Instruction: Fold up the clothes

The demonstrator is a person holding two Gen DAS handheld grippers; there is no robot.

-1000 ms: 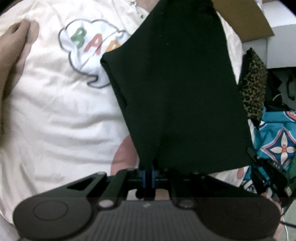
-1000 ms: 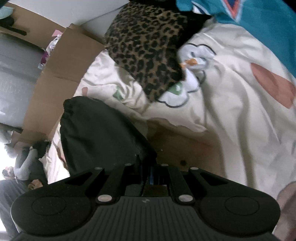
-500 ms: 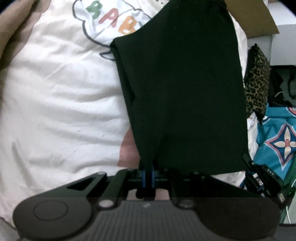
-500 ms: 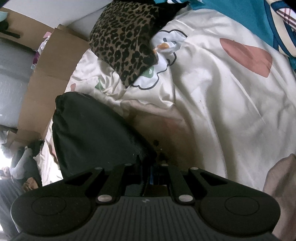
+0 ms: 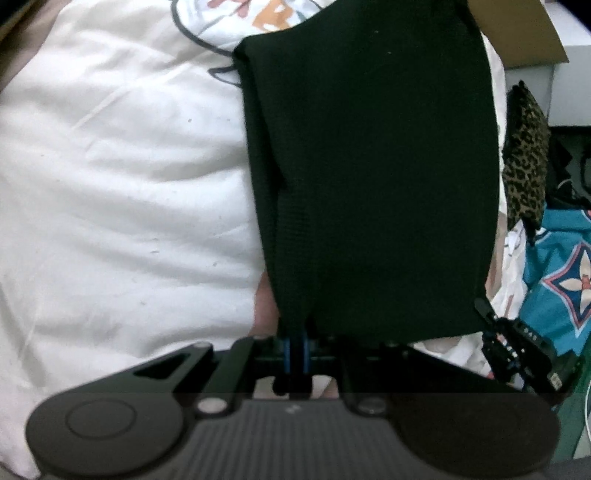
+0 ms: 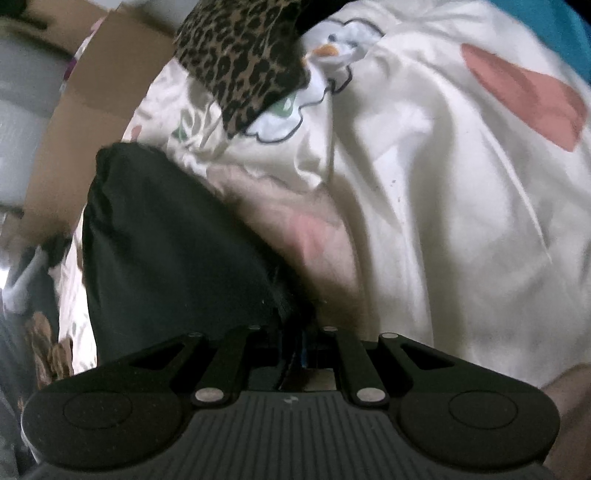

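Both grippers are on the black garment [image 5: 369, 166] right now. The left gripper [image 5: 295, 341] has its blue-edged fingers [image 5: 286, 347] clenched together on the near hem of the cloth — no gap between them, a fold of dark knit pinched in. From there the garment spreads away up the left wrist view as a broad dark panel, with a folded-over band running down its left edge. It lies over the cream duvet [image 5: 110, 184] of the bed, and the duvet's cartoon cloud print with coloured letters [image 5: 266, 18] peeks out past the garment's far left corner.

Over on the right wrist view, the right gripper [image 6: 295, 349] is pressed up against a bunched corner of the same black garment [image 6: 166, 251]; its fingers sit tight together with dark cloth caught between them. The garment billows away to the left there, rounded and puffed, its far edge gathered.

Beyond it lies a leopard-print garment [image 6: 247, 62] on the duvet [image 6: 443, 203], touching a cloud-shaped print — and a salmon oval patch [image 6: 524, 99] shows far right. A brown cardboard box [image 6: 92, 110] stands at the far left. In the left wrist view, the leopard piece [image 5: 524, 155] sits at the right edge, with teal patterned fabric [image 5: 561, 280] just near of it.
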